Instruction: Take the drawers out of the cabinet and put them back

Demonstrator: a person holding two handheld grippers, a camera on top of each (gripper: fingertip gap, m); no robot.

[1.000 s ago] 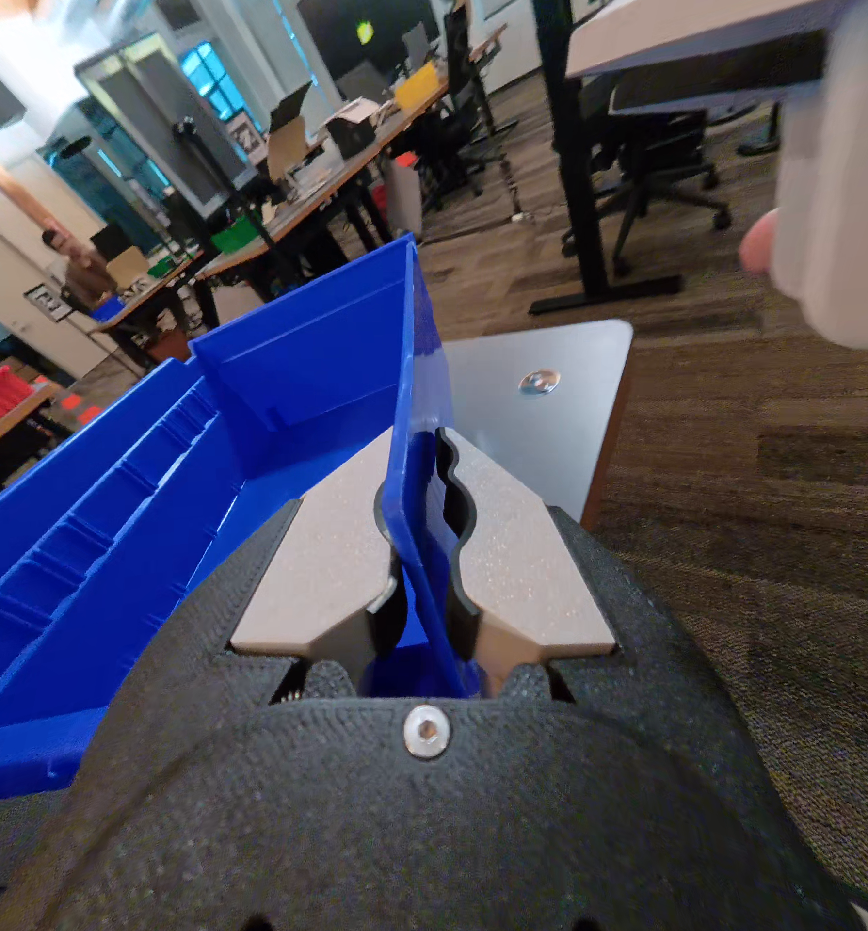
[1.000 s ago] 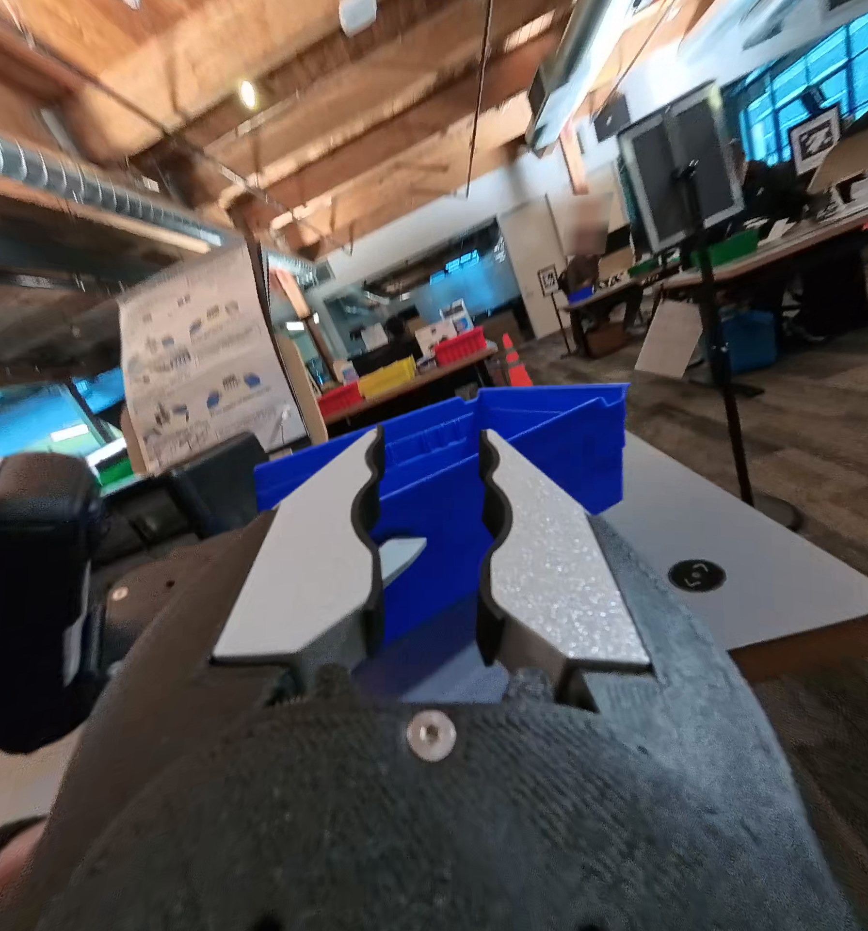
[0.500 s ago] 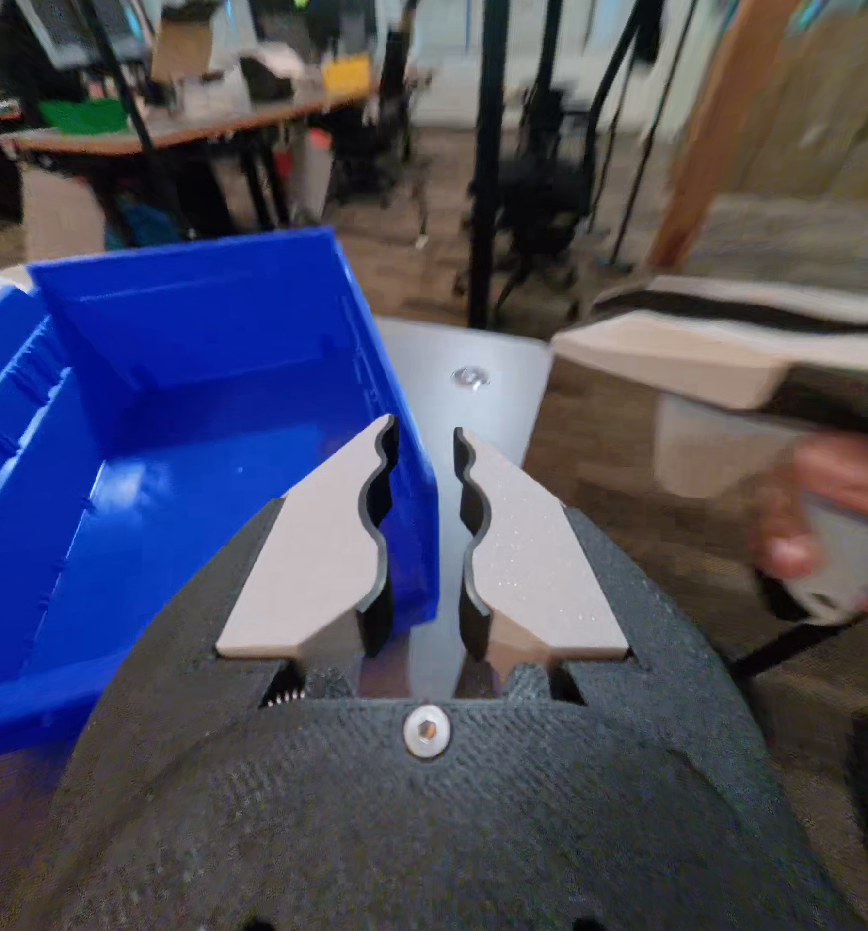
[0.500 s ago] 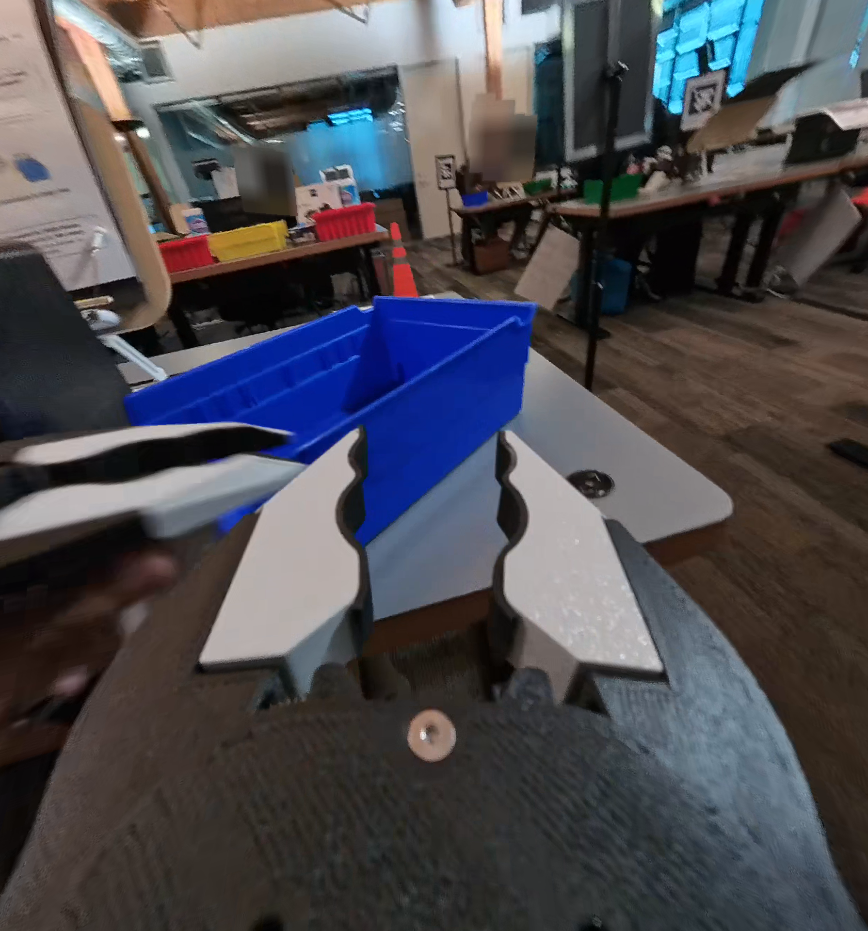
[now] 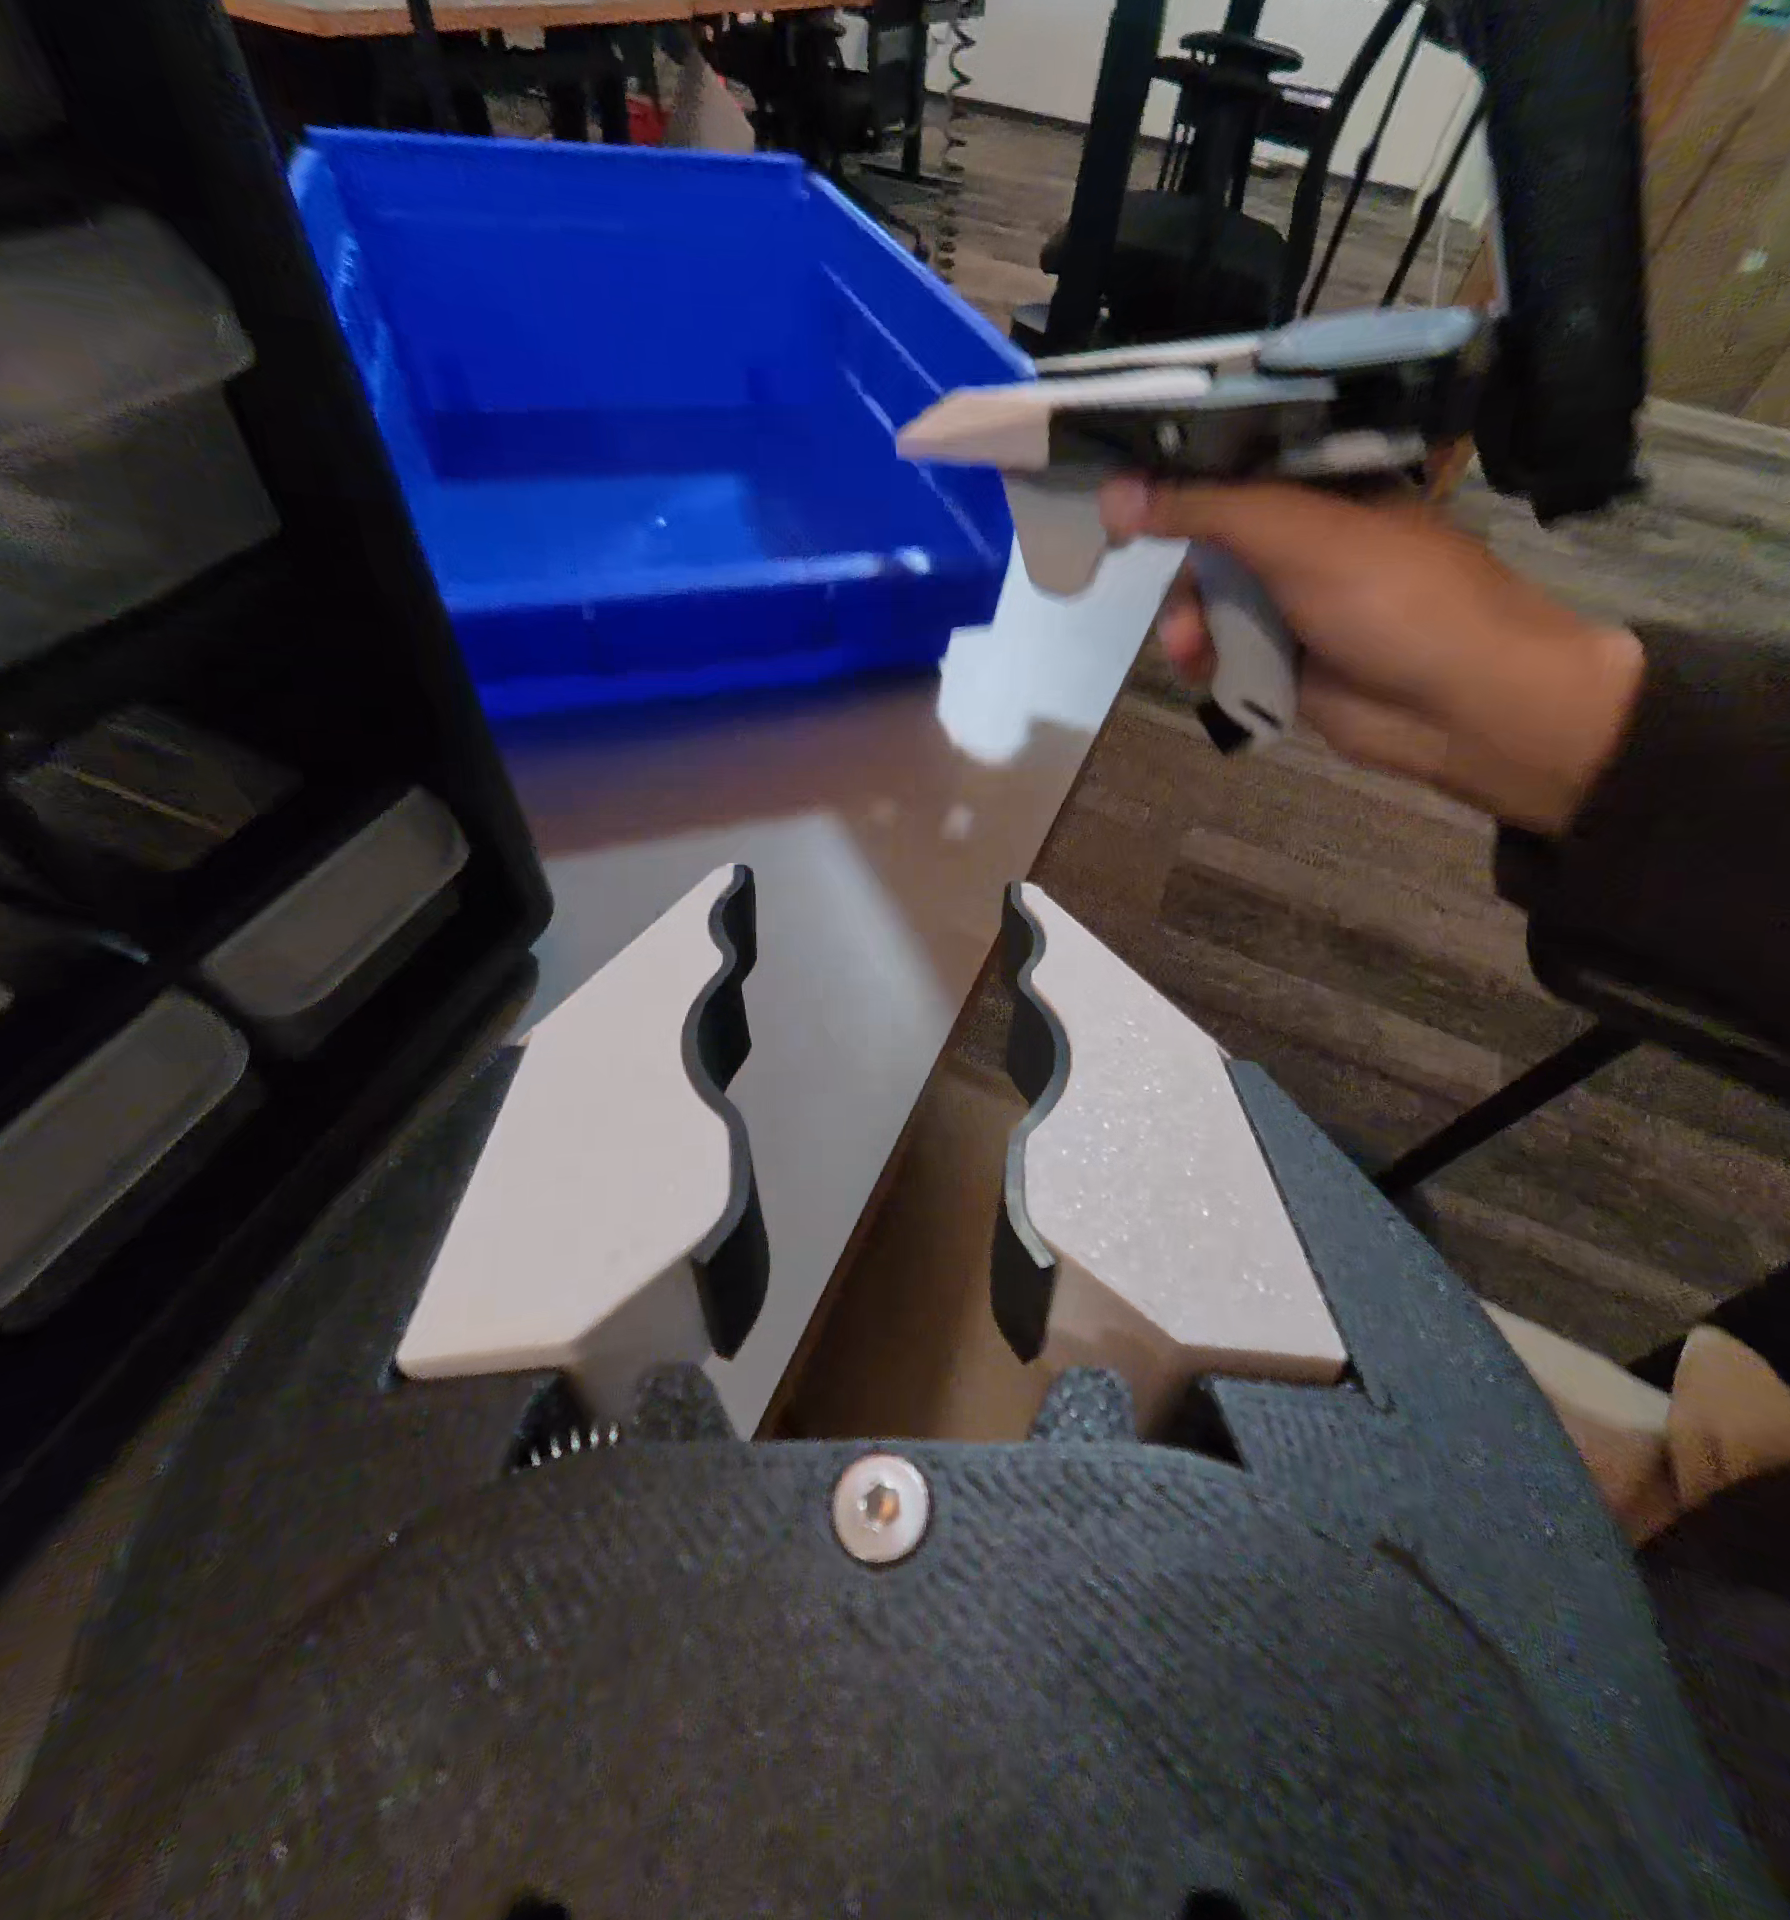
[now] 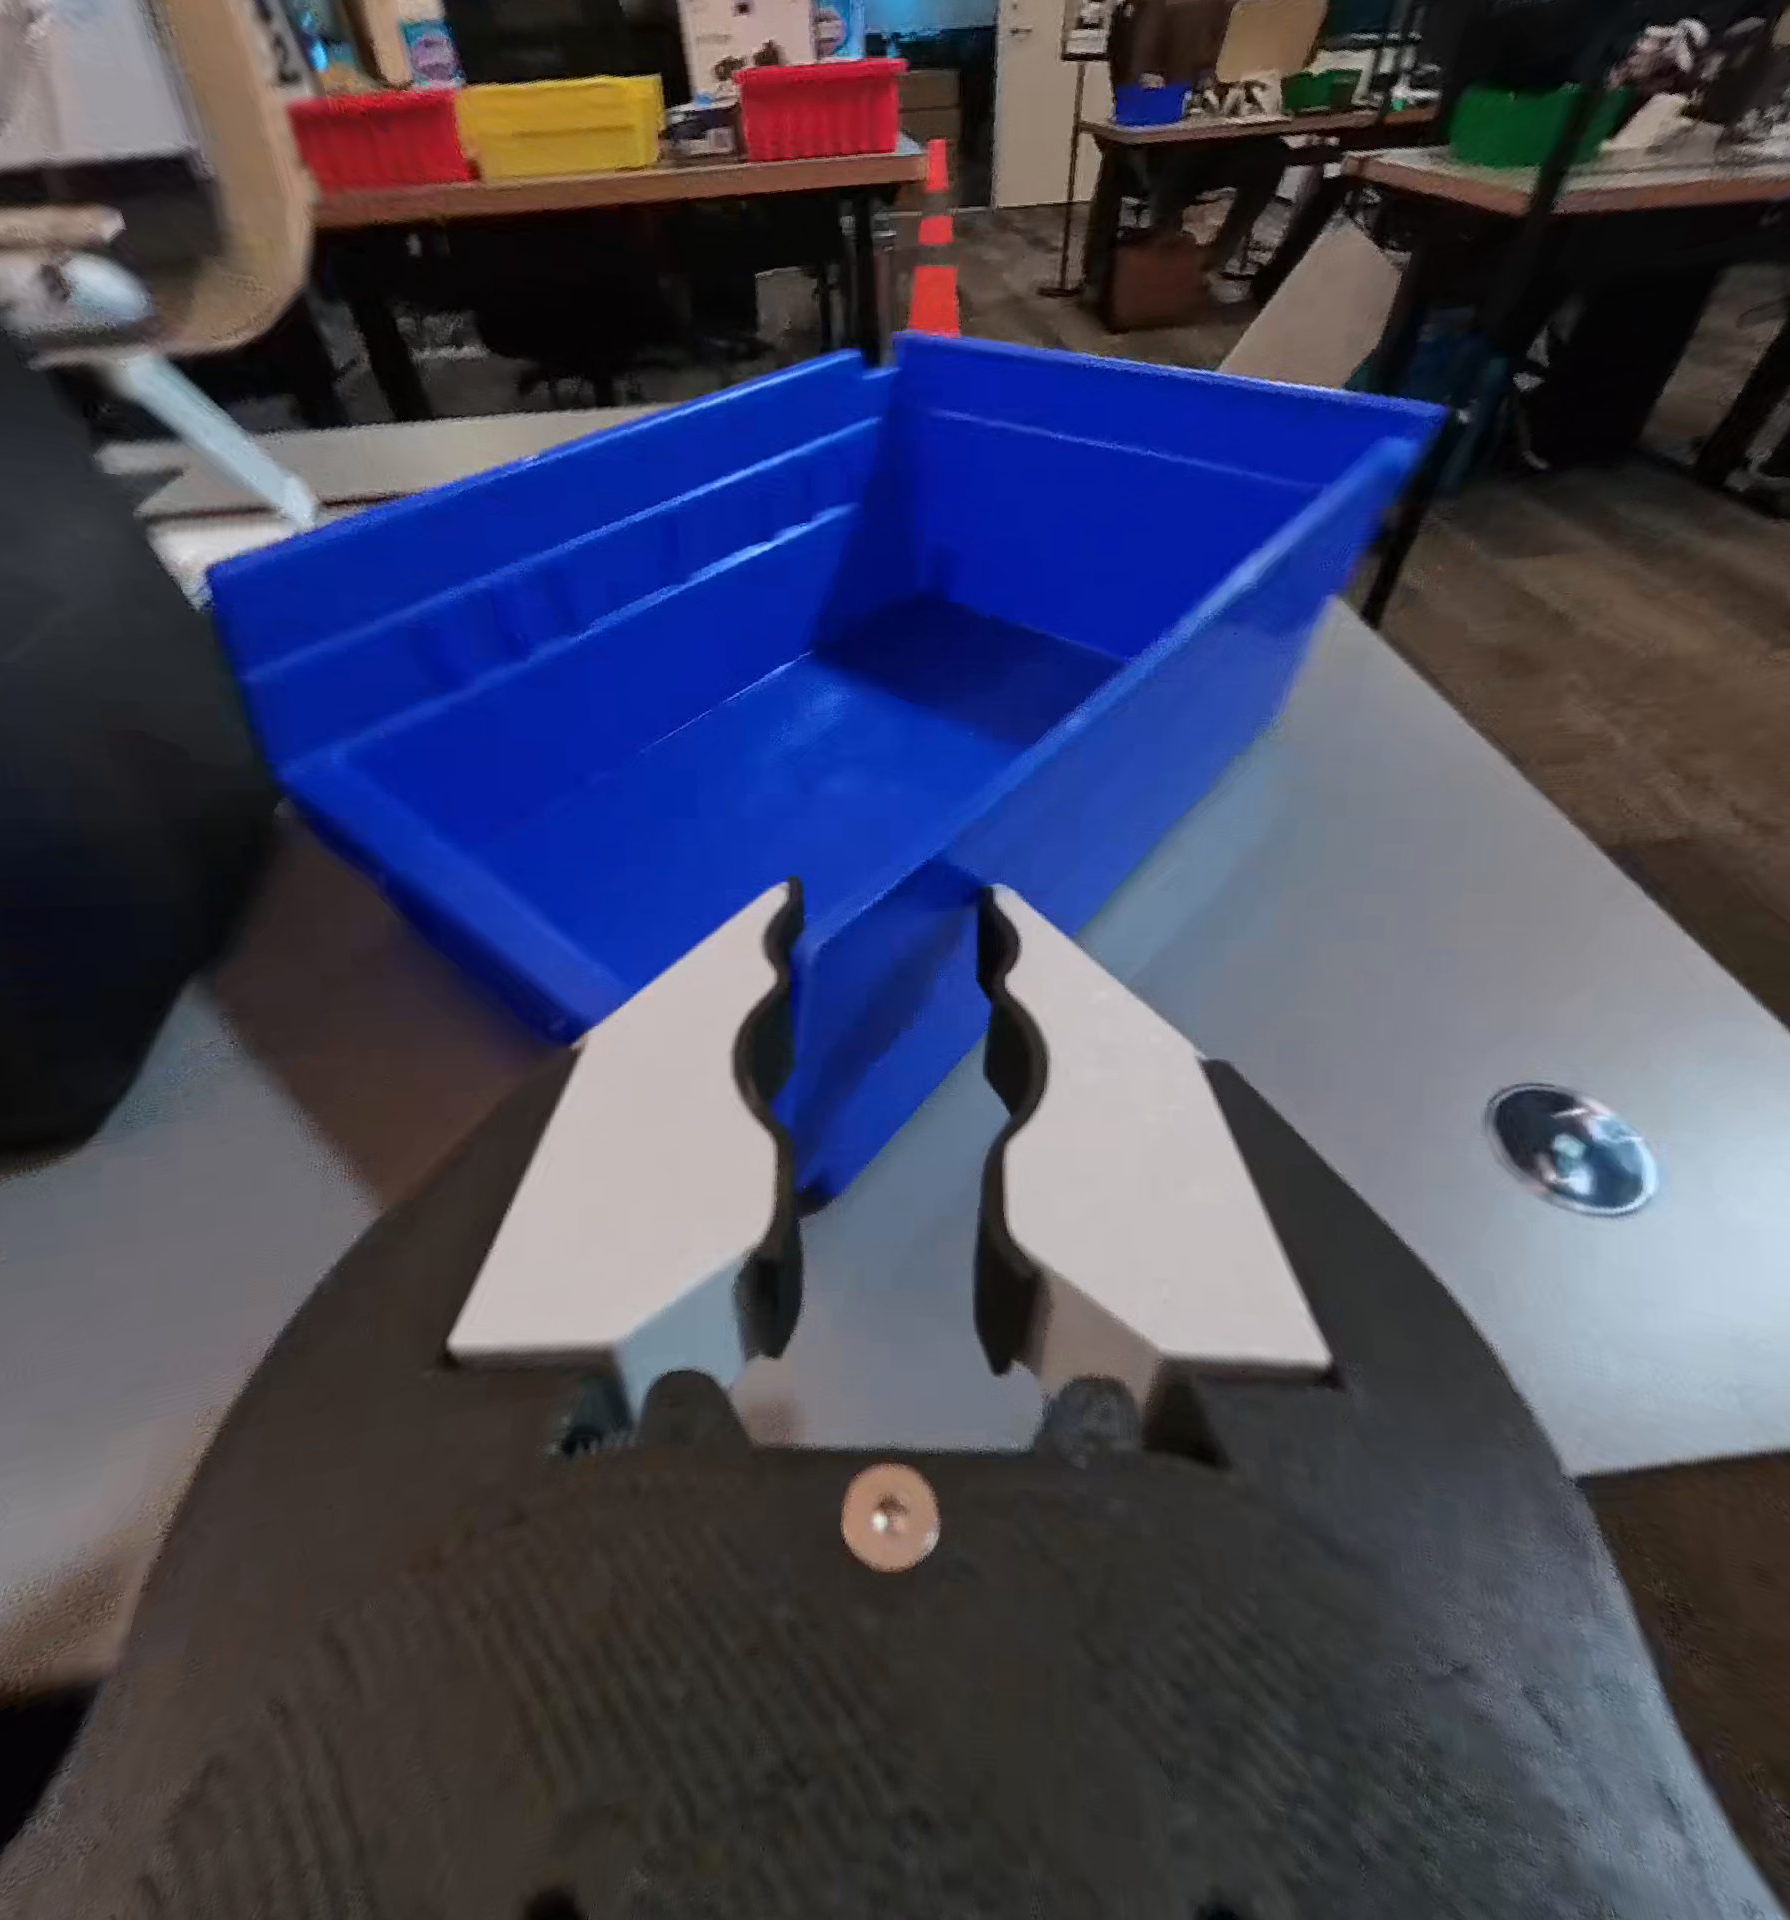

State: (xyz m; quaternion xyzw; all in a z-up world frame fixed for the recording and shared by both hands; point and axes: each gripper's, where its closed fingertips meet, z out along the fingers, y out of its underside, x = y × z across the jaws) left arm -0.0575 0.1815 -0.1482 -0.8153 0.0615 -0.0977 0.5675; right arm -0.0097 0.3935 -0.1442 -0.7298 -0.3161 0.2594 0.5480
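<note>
Both your left tongs (image 5: pixel 878 1091) and right tongs (image 6: pixel 886 1101) gape empty; the blue drawer (image 6: pixel 766 748) sits on the counter (image 6: pixel 1390 935) beside the cabinet (image 5: pixel 143 623), so grip its rim next

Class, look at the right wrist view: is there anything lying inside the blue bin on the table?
No. The blue bin shows only its bare blue floor and walls, with nothing lying in it.
</note>
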